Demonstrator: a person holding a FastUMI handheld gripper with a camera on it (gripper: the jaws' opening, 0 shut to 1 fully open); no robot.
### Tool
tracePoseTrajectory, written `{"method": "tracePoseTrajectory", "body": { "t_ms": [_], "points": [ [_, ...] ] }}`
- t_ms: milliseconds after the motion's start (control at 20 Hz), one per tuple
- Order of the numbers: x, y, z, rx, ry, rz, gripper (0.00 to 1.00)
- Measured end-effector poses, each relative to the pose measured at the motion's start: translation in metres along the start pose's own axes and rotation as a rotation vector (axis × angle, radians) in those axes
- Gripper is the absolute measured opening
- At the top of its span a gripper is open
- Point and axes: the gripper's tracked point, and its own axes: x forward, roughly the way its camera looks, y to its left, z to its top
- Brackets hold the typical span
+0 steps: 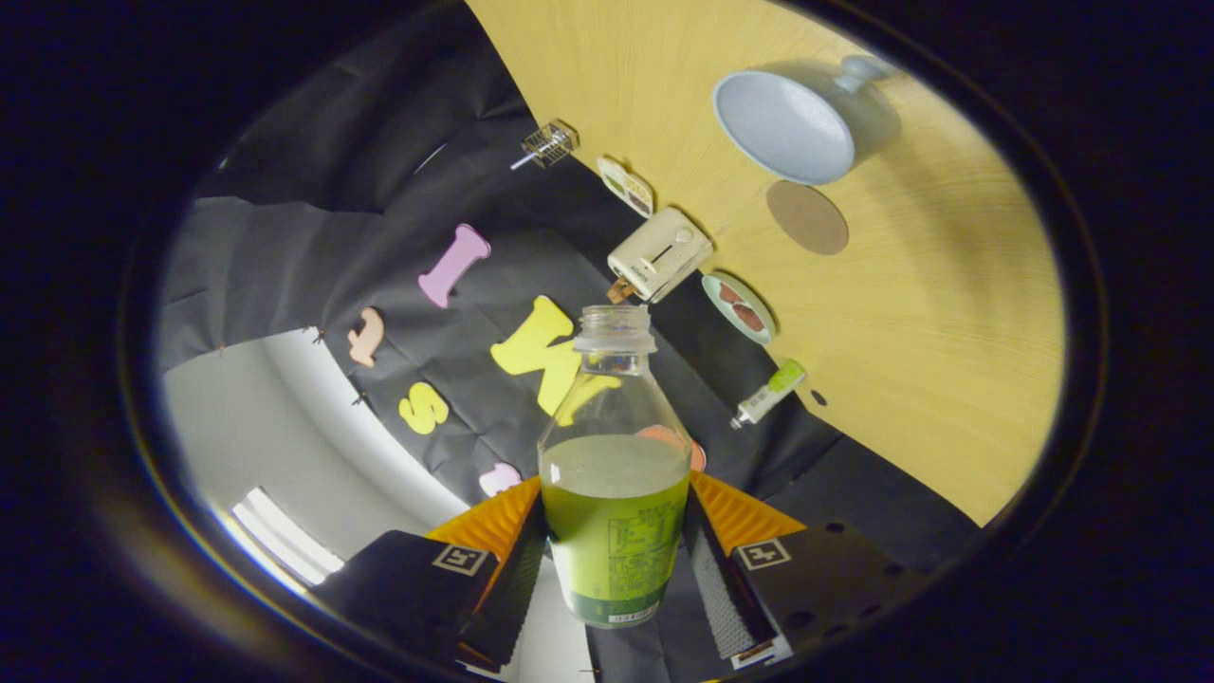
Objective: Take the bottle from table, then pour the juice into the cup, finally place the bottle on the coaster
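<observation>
Wooden tabletop [910,313] is seen tilted beyond the bottle [615,465], which is clamped between both fingers of the gripper [616,560], uncapped and part full of green juice. Past the bottle's mouth a toaster [660,254] is seen; beyond that lie the coaster [807,217] and the cup [787,123].

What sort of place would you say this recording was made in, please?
Probably a staged kitchen-style booth, not a real kitchen: a light wooden table backed by a black cloth wall, with a toaster, a pale cup and a round coaster laid out. The gripper is shut on a juice bottle.
</observation>
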Motion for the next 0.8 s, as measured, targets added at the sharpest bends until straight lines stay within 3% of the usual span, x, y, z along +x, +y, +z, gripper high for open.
{"method": "tracePoseTrajectory", "body": {
  "t_ms": [550,800],
  "points": [
    [0.001,0.033,0.003,0.028,-0.025,0.047,0.79],
    [0.005,0.025,0.001,-0.021,-0.027,0.02,0.8]
  ]
}}
